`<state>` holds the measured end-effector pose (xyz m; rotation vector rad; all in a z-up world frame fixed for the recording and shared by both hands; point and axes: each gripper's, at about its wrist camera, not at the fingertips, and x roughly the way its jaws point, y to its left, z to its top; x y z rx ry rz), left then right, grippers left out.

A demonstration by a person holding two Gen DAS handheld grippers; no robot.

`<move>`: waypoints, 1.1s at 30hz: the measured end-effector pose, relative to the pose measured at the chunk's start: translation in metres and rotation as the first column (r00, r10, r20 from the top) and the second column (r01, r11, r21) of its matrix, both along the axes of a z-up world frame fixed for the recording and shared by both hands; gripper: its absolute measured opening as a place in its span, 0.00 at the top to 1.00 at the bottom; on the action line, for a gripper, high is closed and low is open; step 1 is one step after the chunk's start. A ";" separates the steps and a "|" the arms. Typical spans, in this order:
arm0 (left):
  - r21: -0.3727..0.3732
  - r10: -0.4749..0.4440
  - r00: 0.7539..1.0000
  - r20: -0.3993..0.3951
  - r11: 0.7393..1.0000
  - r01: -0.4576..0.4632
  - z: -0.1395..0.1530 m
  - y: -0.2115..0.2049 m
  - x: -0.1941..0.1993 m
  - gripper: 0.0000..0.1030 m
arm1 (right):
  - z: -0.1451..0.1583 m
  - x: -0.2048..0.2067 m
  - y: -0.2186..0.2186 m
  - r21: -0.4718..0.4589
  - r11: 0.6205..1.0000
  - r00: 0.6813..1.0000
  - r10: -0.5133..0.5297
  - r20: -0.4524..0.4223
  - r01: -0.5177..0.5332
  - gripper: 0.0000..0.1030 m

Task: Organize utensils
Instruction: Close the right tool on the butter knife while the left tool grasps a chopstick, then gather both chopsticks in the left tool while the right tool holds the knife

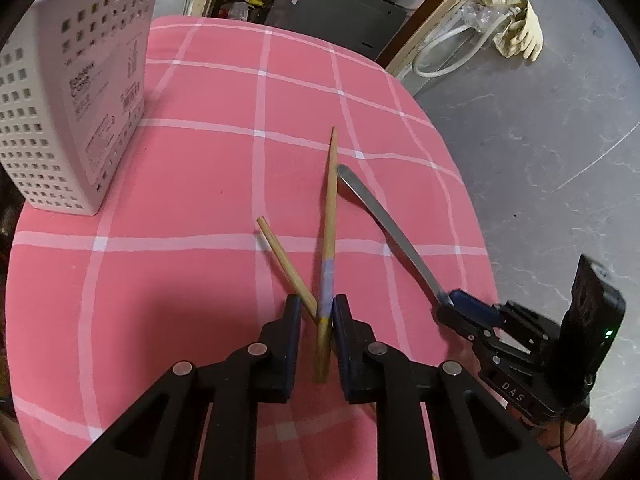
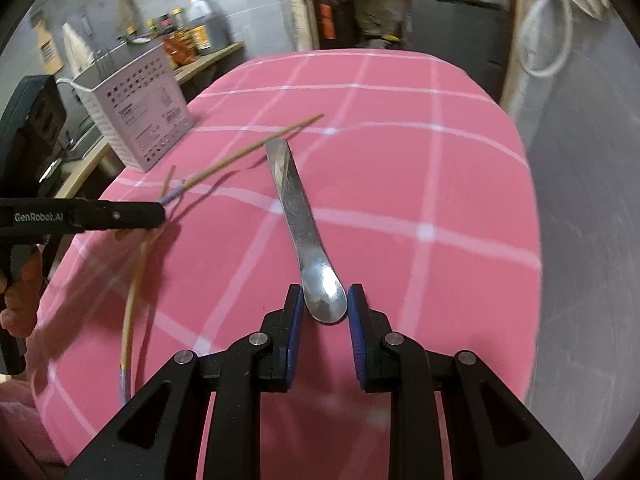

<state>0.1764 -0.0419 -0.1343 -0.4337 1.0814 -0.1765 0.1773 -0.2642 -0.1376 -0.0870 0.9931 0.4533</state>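
What my two cameras leave unclear

The white basket [image 1: 60, 120] is cut off at the left edge of my left camera, so I cannot see its opening, and its label print is too small to read. The crossing point of the two chopsticks [image 1: 328, 240] hides between my left hand-held gripper [image 1: 317, 312] fingers. From the left camera, the spoon [image 1: 384, 216] bowl disappears inside my right hand-held gripper [image 1: 452, 300]. In my right camera the second chopstick [image 2: 130, 312] runs under my gripper's frame, and the bottles [image 2: 192, 32] on the far shelf are blurred.
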 end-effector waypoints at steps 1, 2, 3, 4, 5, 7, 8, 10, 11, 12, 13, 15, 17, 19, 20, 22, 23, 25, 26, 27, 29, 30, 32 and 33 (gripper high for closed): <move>-0.008 -0.003 1.000 -0.001 1.000 0.003 0.002 -0.001 -0.002 0.85 | 0.000 -0.003 -0.003 -0.002 1.000 1.000 -0.011 -0.005 0.011 0.80; -0.015 -0.008 1.000 -0.004 1.000 0.008 0.003 -0.001 -0.004 0.85 | -0.001 -0.007 -0.006 -0.004 1.000 1.000 -0.021 -0.009 0.021 0.80; -0.017 -0.017 1.000 -0.005 1.000 0.016 0.005 -0.002 -0.007 0.85 | 0.001 -0.013 -0.009 -0.005 0.999 0.999 -0.036 -0.015 0.036 0.80; -0.018 -0.027 1.000 -0.004 0.999 0.026 0.006 -0.003 -0.010 0.85 | 0.001 -0.017 -0.010 -0.006 0.999 0.999 -0.043 -0.018 0.043 0.80; -0.018 -0.038 0.999 -0.003 0.999 0.038 0.007 -0.005 -0.013 0.85 | 0.001 -0.020 -0.011 -0.008 0.999 0.998 -0.051 -0.025 0.050 0.80; -0.011 -0.059 0.998 -0.002 0.998 0.059 0.006 -0.009 -0.016 0.85 | 0.000 -0.027 -0.012 -0.016 0.998 0.997 -0.064 -0.041 0.064 0.81; -0.007 -0.066 0.998 -0.003 0.998 0.066 0.005 -0.010 -0.018 0.85 | -0.002 -0.030 -0.012 -0.018 0.998 0.996 -0.069 -0.049 0.068 0.81; 0.004 -0.073 0.997 -0.010 0.997 0.074 0.002 -0.010 -0.022 0.86 | -0.004 -0.039 -0.014 -0.023 0.997 0.995 -0.080 -0.066 0.078 0.81; 0.016 -0.068 0.998 -0.015 0.998 0.068 0.001 -0.010 -0.024 0.86 | -0.005 -0.042 -0.014 -0.023 0.996 0.994 -0.085 -0.070 0.083 0.81; 0.025 -0.061 0.998 -0.019 0.998 0.061 0.000 -0.010 -0.024 0.87 | -0.006 -0.045 -0.014 -0.022 0.996 0.993 -0.091 -0.075 0.090 0.81; 0.027 -0.052 0.998 -0.025 0.998 0.052 -0.001 -0.007 -0.024 0.87 | -0.006 -0.047 -0.015 -0.019 0.995 0.992 -0.099 -0.080 0.097 0.81; 0.019 -0.032 0.999 -0.027 0.999 0.033 0.000 0.001 -0.022 0.88 | -0.007 -0.051 -0.015 -0.015 0.994 0.991 -0.108 -0.085 0.107 0.81; 0.017 -0.031 0.999 -0.024 0.999 0.032 0.004 0.007 -0.020 0.89 | -0.007 -0.053 -0.014 -0.013 0.994 0.989 -0.113 -0.091 0.112 0.81; 0.011 -0.045 0.999 -0.025 0.999 0.045 0.008 0.010 -0.021 0.89 | -0.007 -0.054 -0.014 -0.009 0.993 0.989 -0.114 -0.094 0.114 0.81; 0.007 -0.057 0.998 -0.031 0.998 0.058 0.008 0.009 -0.020 0.89 | -0.006 -0.054 -0.014 -0.004 0.993 0.989 -0.115 -0.093 0.115 0.81; 0.004 -0.094 0.994 -0.060 0.996 0.094 0.007 0.009 -0.021 0.89 | -0.005 -0.054 -0.015 0.001 0.993 0.989 -0.117 -0.085 0.117 0.81; 0.009 -0.101 0.993 -0.067 0.995 0.102 0.006 0.008 -0.022 0.89 | -0.004 -0.054 -0.016 0.002 0.993 0.990 -0.120 -0.079 0.120 0.80; 0.014 -0.112 0.990 -0.082 0.993 0.113 0.004 0.008 -0.026 0.89 | -0.001 -0.050 -0.016 0.012 0.992 0.990 -0.126 -0.063 0.127 0.78; 0.020 -0.108 0.991 -0.084 0.994 0.110 0.003 0.008 -0.029 0.89 | -0.001 -0.047 -0.016 0.012 0.992 0.990 -0.127 -0.058 0.128 0.75; 0.027 -0.102 0.991 -0.084 0.994 0.105 0.002 0.009 -0.031 0.89 | 0.000 -0.043 -0.016 0.010 0.992 0.991 -0.126 -0.051 0.127 0.74; 0.039 -0.079 0.994 -0.081 0.996 0.083 0.003 0.012 -0.035 0.90 | 0.000 -0.035 -0.013 0.008 0.993 0.992 -0.117 -0.041 0.117 0.72; 0.042 -0.068 0.995 -0.078 0.997 0.072 0.004 0.014 -0.037 0.91 | 0.000 -0.028 -0.010 0.002 0.994 0.994 -0.108 -0.035 0.108 0.72; 0.056 -0.048 0.996 -0.069 0.997 0.052 0.007 0.019 -0.038 0.93 | -0.002 -0.021 -0.006 -0.006 0.995 0.995 -0.095 -0.030 0.095 0.72; 0.063 -0.043 0.997 -0.064 0.997 0.047 0.009 0.021 -0.037 0.93 | -0.002 -0.016 -0.003 -0.010 0.996 0.996 -0.087 -0.025 0.087 0.72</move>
